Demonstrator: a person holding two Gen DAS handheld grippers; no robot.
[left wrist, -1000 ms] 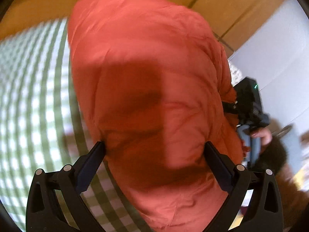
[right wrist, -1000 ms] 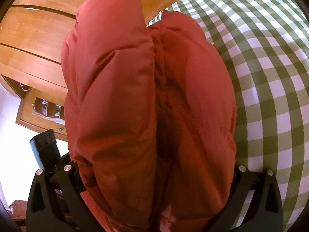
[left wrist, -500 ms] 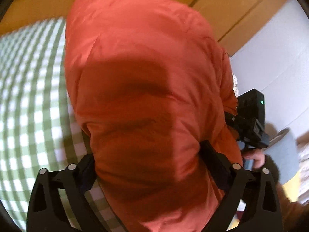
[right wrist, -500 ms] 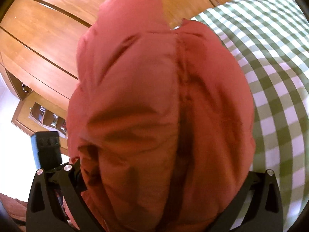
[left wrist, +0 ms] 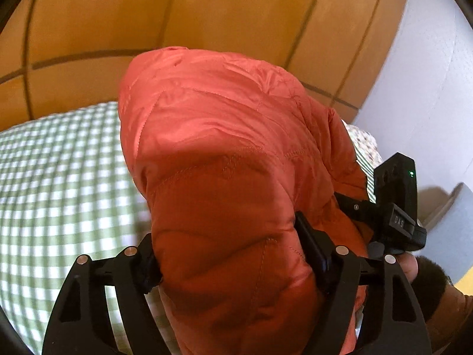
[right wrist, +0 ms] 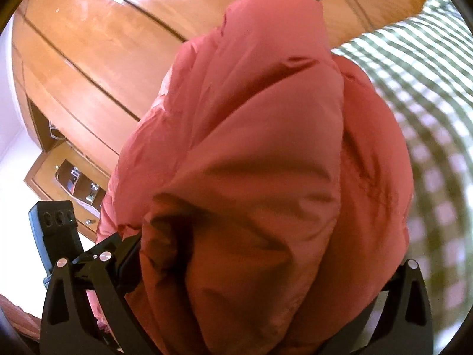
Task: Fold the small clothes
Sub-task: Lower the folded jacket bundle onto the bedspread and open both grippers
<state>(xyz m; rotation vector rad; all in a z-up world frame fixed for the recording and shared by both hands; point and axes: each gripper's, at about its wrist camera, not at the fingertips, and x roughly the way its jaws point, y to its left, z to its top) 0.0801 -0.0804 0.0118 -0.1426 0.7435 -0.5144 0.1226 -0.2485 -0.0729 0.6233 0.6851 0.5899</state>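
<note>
The red quilted puffer jacket (left wrist: 224, 195) is bunched into a thick bundle and carried between the two tools, up off the green-and-white checked bed (left wrist: 59, 183), with the wooden wardrobe (left wrist: 118, 23) behind it. The left gripper (left wrist: 227, 254) has just been drawing its jaws closer, and they now pinch the padded fabric from both sides; the cloth bulges over the one at nine o'clock. The right gripper (right wrist: 266, 260) has the bundle wedged between its jaws as well, the jacket filling the whole gap, so I read it as clamped on, though its fingertips are buried under the cloth. In the left view the other tool's body (left wrist: 396, 204) shows at three o'clock with a hand (left wrist: 411, 266) below it. This looks like the carrying stage of a fold, the bundle being lifted and moved rather than laid. The next move calls for lowering it onto the bed and flattening it without letting the slippery, springy padding pop open. Sleeves, hem and collar cannot be told apart, and how many folds are done is hidden.
</note>
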